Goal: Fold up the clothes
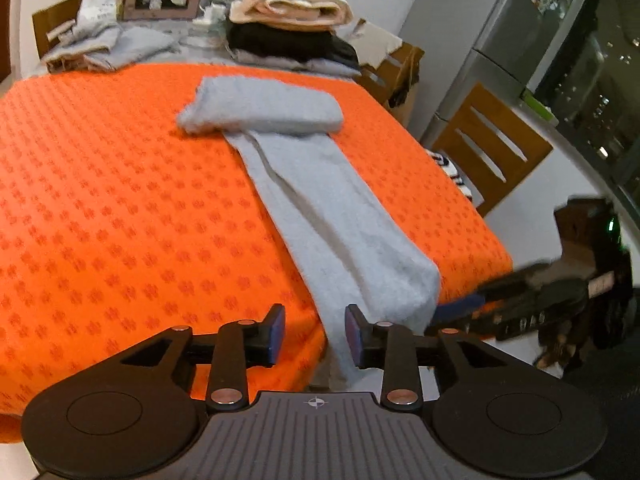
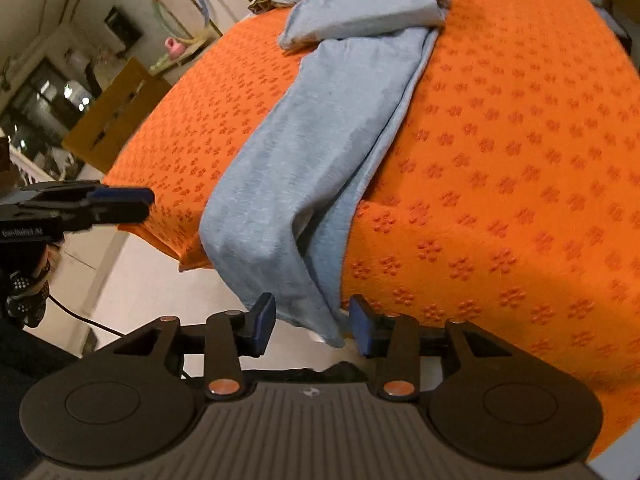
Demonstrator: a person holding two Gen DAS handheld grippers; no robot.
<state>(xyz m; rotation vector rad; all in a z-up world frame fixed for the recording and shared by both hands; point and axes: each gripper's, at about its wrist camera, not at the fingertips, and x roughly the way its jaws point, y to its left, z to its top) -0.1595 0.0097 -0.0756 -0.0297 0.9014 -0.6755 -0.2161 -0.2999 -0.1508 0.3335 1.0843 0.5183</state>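
Both grippers stand with fingers spread wide, holding nothing. The left gripper (image 1: 315,334) hovers at the table (image 1: 100,200) edge, just beside the grey trousers (image 1: 320,208), whose leg hangs over that edge between the right gripper's (image 2: 313,326) fingers.

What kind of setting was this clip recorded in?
Most likely a home dining or kitchen area: a table under an orange cloth, a wooden chair beside it, and a fridge against the wall.

Grey trousers (image 1: 320,200) lay lengthwise on the orange-covered desk (image 1: 100,200), far end folded over, near end overhanging.
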